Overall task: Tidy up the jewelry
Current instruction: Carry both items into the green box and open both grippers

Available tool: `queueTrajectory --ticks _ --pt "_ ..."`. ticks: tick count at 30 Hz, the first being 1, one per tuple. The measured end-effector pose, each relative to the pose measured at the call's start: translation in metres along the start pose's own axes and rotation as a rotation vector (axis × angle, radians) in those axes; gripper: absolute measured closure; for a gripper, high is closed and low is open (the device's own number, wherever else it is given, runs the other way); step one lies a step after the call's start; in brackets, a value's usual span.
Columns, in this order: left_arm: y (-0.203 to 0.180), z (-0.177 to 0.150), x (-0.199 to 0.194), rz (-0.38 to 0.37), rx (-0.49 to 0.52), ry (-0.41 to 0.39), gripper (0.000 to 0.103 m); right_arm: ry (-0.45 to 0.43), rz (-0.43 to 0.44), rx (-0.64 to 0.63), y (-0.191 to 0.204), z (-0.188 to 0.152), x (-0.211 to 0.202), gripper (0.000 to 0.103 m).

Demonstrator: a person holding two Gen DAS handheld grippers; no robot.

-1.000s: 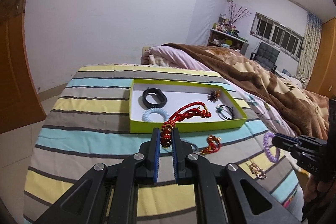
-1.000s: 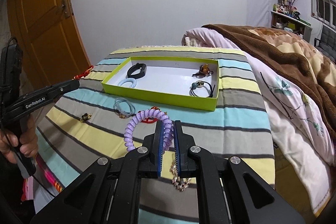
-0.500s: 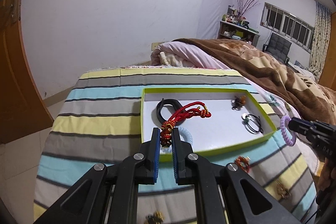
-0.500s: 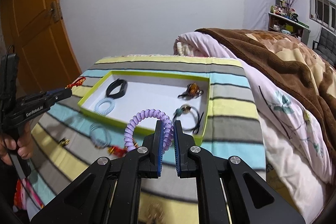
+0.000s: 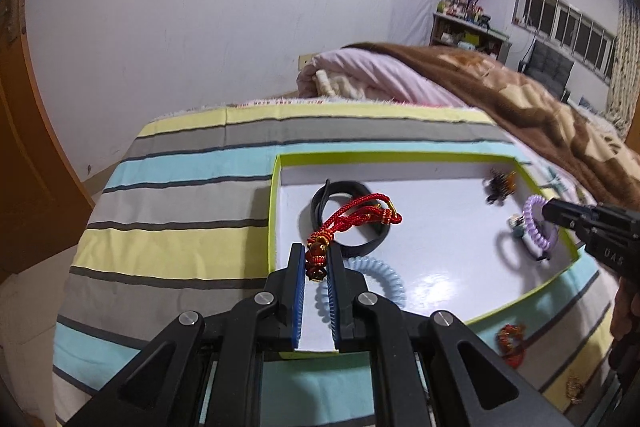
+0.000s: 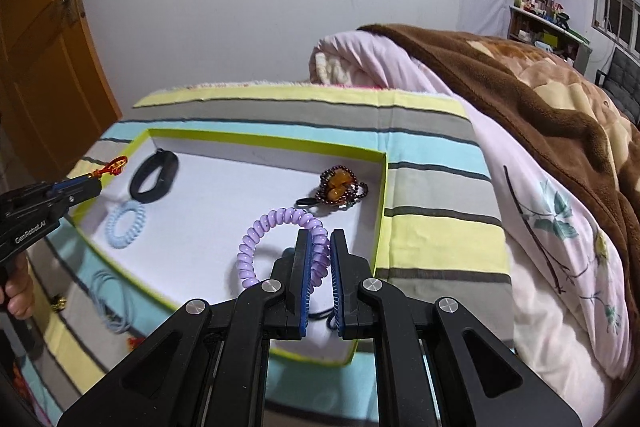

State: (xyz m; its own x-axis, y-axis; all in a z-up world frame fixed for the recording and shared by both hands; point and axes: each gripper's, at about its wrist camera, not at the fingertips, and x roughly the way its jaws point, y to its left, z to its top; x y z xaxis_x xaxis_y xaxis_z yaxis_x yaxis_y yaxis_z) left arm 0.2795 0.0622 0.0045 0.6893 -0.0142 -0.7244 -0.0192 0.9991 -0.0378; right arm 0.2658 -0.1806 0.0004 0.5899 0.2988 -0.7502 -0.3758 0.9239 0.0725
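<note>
Your left tool [image 5: 316, 269] is closed down to a narrow gap and grips the beaded end of a red cord bracelet [image 5: 356, 217], whose loop sticks out forward above the near-left part of the green box [image 5: 273, 211]. Your right tool [image 6: 320, 259] is likewise nearly closed and pinches a purple spiral hair tie [image 6: 276, 231], holding it up over the near-right part of the same box; from the left wrist view that tie [image 5: 538, 225] hangs at the box's right edge. The box is shallow, with lime-green walls and a white floor, and it sits on the striped cloth [image 5: 176, 211] covering the tabletop. Inside it lie 4 things: a black band [image 6: 154, 179] at the far left, a light blue spiral hair tie [image 6: 126, 223] just in front of it, a dark beaded bracelet with amber stones [image 6: 340, 187] at the far right, and a black elastic hair tie [image 5: 516, 247] partly hidden under your right tool. Outside the box, on the cloth, rest a pale blue thin elastic [image 6: 110, 301] near its left front edge, a small red ornament [image 5: 510, 341] and a small gold piece [image 5: 574, 385] near the front right.
</note>
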Motion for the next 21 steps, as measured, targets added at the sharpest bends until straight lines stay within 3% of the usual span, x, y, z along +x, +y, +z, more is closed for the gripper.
queueTrajectory --ticks 14,21 --pt "-0.004 -0.005 0.021 0.033 0.035 0.056 0.092 0.056 -0.019 -0.002 -0.003 0.003 0.021 0.093" --pt "-0.003 -0.007 0.016 0.000 0.008 0.052 0.089 0.032 -0.020 -0.010 0.000 0.002 0.013 0.083"
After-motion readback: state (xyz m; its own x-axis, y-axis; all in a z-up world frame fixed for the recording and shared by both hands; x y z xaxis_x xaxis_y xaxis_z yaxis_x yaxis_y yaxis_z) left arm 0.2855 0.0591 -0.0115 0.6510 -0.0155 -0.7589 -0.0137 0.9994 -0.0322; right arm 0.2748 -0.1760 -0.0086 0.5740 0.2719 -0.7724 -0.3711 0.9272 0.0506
